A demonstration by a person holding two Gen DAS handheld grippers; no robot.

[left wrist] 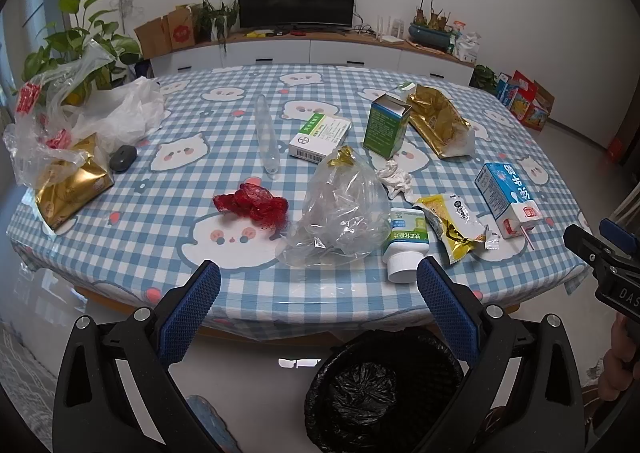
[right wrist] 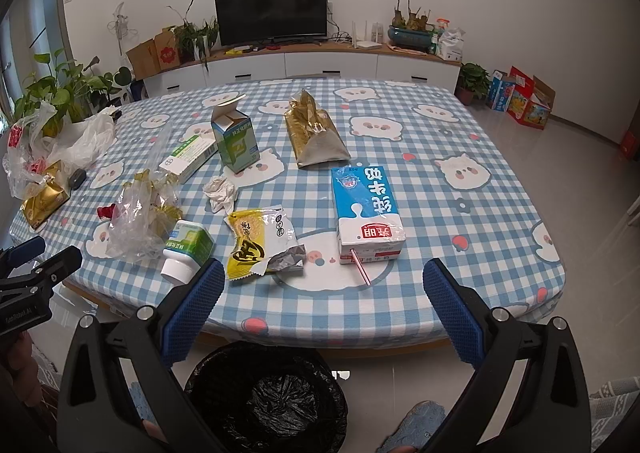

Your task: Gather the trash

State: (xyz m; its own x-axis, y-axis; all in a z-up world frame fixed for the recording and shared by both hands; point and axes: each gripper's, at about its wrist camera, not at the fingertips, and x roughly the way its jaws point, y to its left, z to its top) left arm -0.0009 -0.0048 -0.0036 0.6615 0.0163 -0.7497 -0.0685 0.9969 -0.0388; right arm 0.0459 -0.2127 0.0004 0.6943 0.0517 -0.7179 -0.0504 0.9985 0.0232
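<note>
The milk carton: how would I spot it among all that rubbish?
Look at the checked table, near edge, right of the clutter. The milk carton lies flat beside a yellow wrapper: blue and white, with a pink straw.

Milk carton (right wrist: 368, 213), wrapper (right wrist: 260, 243), bottle (right wrist: 188, 249) lie on table; bin (right wrist: 266, 397) below.

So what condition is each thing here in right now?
left tool: open, empty
right tool: open, empty
milk carton: lying flat, straw in
white bottle: on its side, capped
green box: upright, top flap open
yellow wrapper: torn open
tissue: crumpled
bin: lined, unlidded
</note>
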